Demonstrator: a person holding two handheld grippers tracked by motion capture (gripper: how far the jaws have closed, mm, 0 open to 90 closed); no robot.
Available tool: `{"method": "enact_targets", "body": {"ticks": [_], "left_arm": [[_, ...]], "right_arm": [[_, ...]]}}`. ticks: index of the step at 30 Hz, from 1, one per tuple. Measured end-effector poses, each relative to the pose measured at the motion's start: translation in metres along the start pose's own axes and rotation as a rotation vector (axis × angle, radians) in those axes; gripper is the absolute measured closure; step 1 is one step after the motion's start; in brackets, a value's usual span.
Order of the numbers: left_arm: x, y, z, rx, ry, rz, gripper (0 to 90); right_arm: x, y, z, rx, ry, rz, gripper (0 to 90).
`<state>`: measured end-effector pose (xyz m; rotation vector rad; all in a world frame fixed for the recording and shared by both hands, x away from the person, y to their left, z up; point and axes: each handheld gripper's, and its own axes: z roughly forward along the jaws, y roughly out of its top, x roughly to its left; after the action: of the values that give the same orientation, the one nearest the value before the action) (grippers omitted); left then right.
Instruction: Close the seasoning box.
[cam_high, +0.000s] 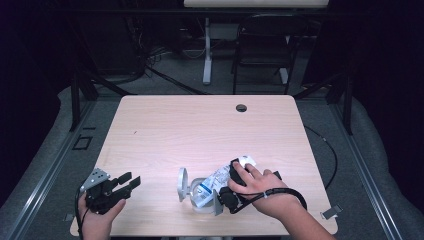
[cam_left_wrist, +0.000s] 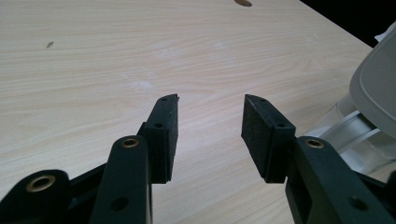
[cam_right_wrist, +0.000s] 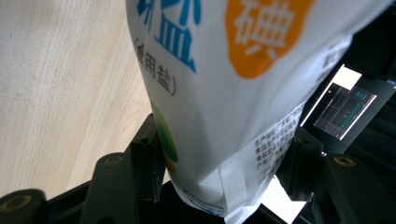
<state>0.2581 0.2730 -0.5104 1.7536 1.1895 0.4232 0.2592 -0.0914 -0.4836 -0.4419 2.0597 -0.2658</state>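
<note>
The right gripper (cam_right_wrist: 224, 163) squeezes the salt bag (cam_right_wrist: 233, 93), tipped into the clear box (cam_high: 200, 197), maybe halfway in. The left gripper (cam_left_wrist: 210, 121) waits wide open, holding nothing.

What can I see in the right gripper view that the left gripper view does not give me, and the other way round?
The right gripper view shows a white bag with blue and orange printed characters, clamped between that gripper's black fingers. The left gripper view shows open fingers with nothing between them, a grey lid and a clear container at the right edge, and a dark hole at the far edge. Both share the pale wooden table.
</note>
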Motion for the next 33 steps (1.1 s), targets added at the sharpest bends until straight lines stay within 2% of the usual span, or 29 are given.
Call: {"method": "enact_targets", "body": {"ticks": [28,33], "left_arm": [[0.0005,0.0,-0.0003,0.0,0.002,-0.002,56.8],[0.0007,0.0,-0.0004,-0.001,0.002,-0.002,56.8]], "right_arm": [[-0.0009,0.0008,0.0002,-0.008,0.002,-0.008,43.6],[-0.0016,0.0013,-0.0009,0.01,0.004,-0.019,43.7]]}}
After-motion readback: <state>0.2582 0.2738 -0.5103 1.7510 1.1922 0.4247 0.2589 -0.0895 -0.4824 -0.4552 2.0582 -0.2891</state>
